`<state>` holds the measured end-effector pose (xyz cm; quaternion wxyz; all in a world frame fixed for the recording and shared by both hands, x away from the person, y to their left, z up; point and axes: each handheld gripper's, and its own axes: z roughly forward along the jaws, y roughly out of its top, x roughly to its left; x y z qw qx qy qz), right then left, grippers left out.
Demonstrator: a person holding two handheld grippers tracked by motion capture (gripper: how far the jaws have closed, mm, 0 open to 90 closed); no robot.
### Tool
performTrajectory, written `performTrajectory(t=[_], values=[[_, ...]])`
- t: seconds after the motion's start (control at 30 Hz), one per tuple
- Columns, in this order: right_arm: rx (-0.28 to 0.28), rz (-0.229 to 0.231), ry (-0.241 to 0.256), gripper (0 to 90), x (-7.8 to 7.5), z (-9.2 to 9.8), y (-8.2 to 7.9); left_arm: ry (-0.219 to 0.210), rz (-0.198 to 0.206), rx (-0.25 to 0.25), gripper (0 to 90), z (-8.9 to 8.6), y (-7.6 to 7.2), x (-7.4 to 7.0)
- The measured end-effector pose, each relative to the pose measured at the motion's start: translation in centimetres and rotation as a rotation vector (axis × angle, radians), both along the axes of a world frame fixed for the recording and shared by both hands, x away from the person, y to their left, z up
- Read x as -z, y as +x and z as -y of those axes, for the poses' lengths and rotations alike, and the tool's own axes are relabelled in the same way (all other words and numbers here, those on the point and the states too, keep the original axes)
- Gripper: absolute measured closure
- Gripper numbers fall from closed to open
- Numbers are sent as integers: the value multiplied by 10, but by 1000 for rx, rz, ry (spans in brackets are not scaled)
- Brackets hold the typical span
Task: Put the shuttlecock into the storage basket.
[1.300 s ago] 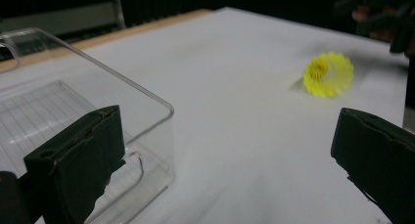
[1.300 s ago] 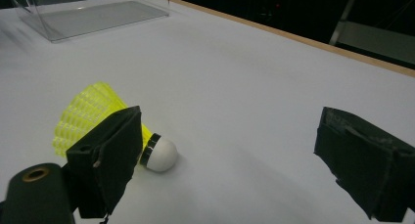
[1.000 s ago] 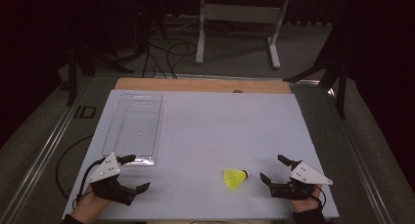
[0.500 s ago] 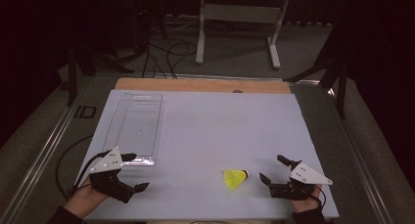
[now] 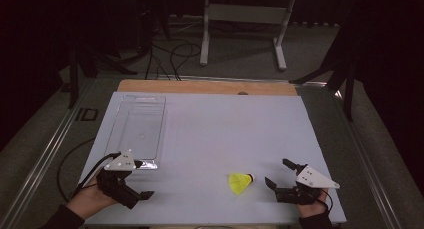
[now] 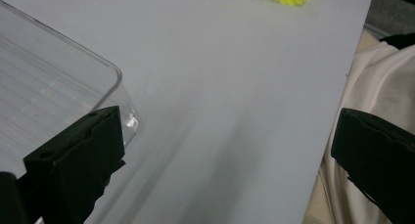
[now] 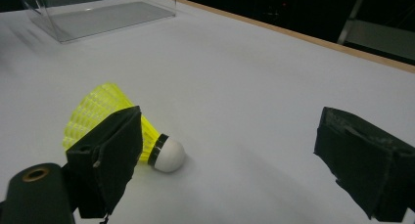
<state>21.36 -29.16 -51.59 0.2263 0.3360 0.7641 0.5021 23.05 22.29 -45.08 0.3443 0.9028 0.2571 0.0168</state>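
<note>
A yellow shuttlecock (image 5: 240, 182) with a white cork lies on its side on the white table top (image 5: 225, 124), near the front edge. My right gripper (image 5: 278, 173) is open just to its right, jaws pointing at it. In the right gripper view the shuttlecock (image 7: 100, 111) lies by the left jaw, partly hidden behind it, and the right gripper (image 7: 230, 136) holds nothing. My left gripper (image 5: 148, 179) stands open at the front left, beside the near corner of a clear plastic tray (image 5: 136, 131). The left gripper (image 6: 227, 121) gapes wide over bare table, with the tray corner (image 6: 58, 87) at its left jaw.
The tray (image 7: 98, 9) is empty and runs along the table's left side. A wooden strip (image 5: 205, 86) edges the far side. Beyond stand a metal frame (image 5: 240, 19) and cables on the floor. A person's cream clothing (image 6: 386, 82) hangs at the near table edge.
My left gripper has shifted slightly near the tray's corner. The right gripper and the shuttlecock have stayed put.
</note>
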Motion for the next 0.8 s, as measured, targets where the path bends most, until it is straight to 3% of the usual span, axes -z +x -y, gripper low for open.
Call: performTrajectory(t=[0.63, 0.8], values=[[5, 5, -2, 110, -2, -1, -1, 159, -82, 86, 0, 18, 7, -3], [3, -3, -5, 110, -1, -2, -1, 206, -119, 114, 0, 23, 10, -5]])
